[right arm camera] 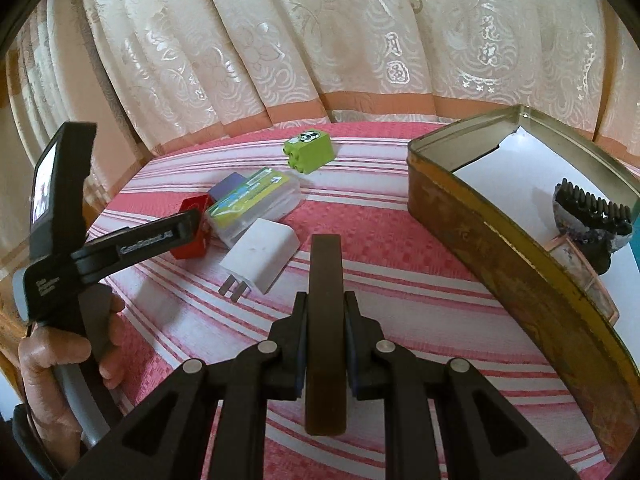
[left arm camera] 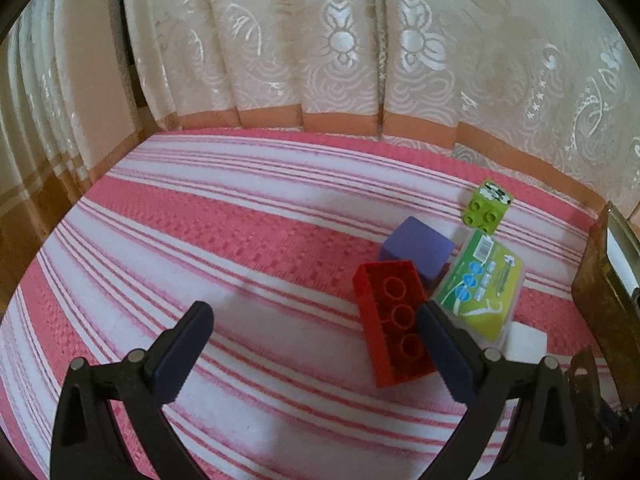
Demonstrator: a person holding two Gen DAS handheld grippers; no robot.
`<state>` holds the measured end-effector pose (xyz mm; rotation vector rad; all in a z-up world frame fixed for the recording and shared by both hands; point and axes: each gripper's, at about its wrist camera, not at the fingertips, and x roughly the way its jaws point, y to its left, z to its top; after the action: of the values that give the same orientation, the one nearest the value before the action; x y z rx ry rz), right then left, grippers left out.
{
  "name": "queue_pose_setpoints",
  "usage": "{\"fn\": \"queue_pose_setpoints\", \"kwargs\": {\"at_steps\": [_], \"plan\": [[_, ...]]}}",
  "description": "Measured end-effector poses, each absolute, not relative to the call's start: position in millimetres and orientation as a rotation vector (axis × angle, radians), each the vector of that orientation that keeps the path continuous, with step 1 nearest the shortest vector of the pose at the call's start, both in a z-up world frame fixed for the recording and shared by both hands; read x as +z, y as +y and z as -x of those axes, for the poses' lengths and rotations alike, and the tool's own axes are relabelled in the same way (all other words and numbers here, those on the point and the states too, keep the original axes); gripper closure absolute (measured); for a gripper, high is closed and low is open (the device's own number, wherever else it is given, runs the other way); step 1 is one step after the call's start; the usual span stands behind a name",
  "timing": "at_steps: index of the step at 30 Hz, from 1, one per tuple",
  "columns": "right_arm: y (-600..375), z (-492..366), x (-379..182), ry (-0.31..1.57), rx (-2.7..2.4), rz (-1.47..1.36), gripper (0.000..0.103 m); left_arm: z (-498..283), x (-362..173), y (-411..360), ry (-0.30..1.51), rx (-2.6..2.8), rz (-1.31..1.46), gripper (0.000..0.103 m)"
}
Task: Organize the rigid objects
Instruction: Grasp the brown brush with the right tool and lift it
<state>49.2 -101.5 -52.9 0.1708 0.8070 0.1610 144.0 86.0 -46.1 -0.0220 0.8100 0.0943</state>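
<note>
Gripping brown bar (right arm camera: pixel 325 320), tin rim (right arm camera: pixel 460 184) near

Pink-and-white striped cloth (left arm camera: pixel 240 240) covers the bench. Cream floral curtain (left arm camera: pixel 340 40) with orange hem at 12 o'clock. Red brick (left arm camera: pixel 390 320), purple cube (left arm camera: pixel 416 240), lime-green brick (left arm camera: pixel 486 206), green-yellow clear case (left arm camera: pixel 480 288), white charger (right arm camera: pixel 260 258), gold-brown tin (right arm camera: pixel 520 264), brown bar (right arm camera: pixel 325 320) in black right tool (right arm camera: pixel 325 300).

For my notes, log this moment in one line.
left gripper: open by red brick | right gripper: shut on brown slab | tin: open
</note>
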Motion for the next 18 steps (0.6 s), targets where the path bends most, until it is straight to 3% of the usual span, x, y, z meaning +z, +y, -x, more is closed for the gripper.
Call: {"fn": "queue_pose_setpoints", "kwargs": {"at_steps": [18], "plan": [[-102.8,-48.8,-50.9,0.804,0.16,-0.173,0.086,-140.8,-40.6,59.1,0.784,0.034,-0.054,0.003]]}}
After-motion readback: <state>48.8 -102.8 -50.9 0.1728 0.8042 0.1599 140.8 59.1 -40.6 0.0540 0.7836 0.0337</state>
